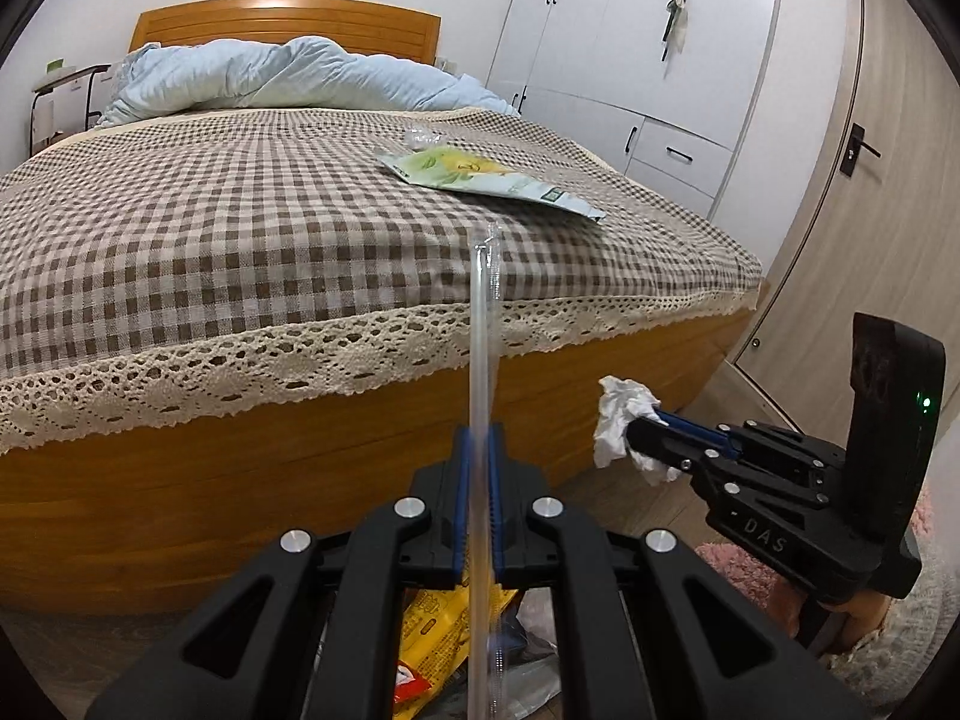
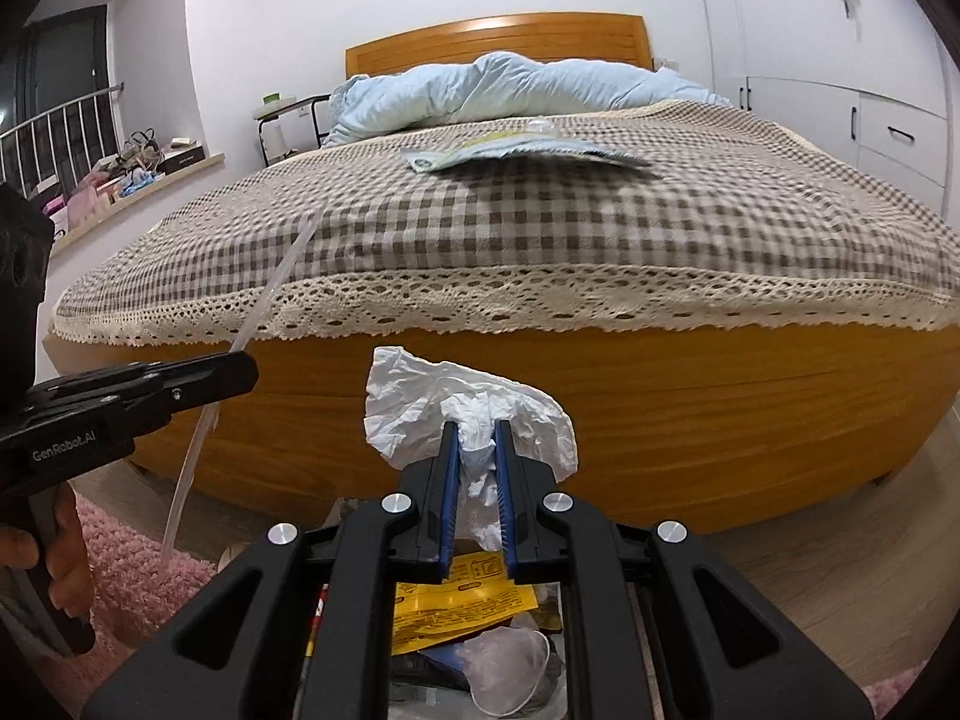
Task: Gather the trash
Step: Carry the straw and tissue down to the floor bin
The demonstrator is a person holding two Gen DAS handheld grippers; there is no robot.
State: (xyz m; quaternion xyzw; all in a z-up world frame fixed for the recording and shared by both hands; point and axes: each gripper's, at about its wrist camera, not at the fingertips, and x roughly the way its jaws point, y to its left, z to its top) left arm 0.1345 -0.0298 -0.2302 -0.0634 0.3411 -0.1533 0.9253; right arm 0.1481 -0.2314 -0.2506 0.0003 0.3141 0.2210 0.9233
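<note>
Left wrist view looks along the left gripper (image 1: 479, 444), whose jaws are clenched on a clear plastic straw wrapper (image 1: 482, 324); the thin strip sticks up past the blue pads in front of the bed's lace-edged checked cover (image 1: 240, 228) and trails down below the jaws. To the right in that view the right gripper (image 1: 645, 426) is grasping a crumpled white tissue (image 1: 618, 414), held in front of the wooden bed frame (image 1: 240, 468).

From the right wrist view the same tissue (image 2: 420, 402) bulges out above and to both sides of the blue pads, and a tail of it hangs down between them. The left gripper (image 2: 240, 369) shows at the left edge there, with the straw wrapper (image 2: 282, 276) slanting up from it and a person's hand (image 2: 66, 564) on its handle above a pink rug (image 2: 138, 564).

On the bed lies a flat green and yellow snack packet (image 1: 480, 177), with a small clear plastic scrap (image 1: 423, 137) just beyond it and a bunched pale blue duvet (image 1: 270, 75) by the headboard.

Below both grippers sits a container of collected rubbish: a yellow wrapper (image 2: 462, 600) and a clear plastic cup (image 2: 510, 672) are visible through the gripper frames.
</note>
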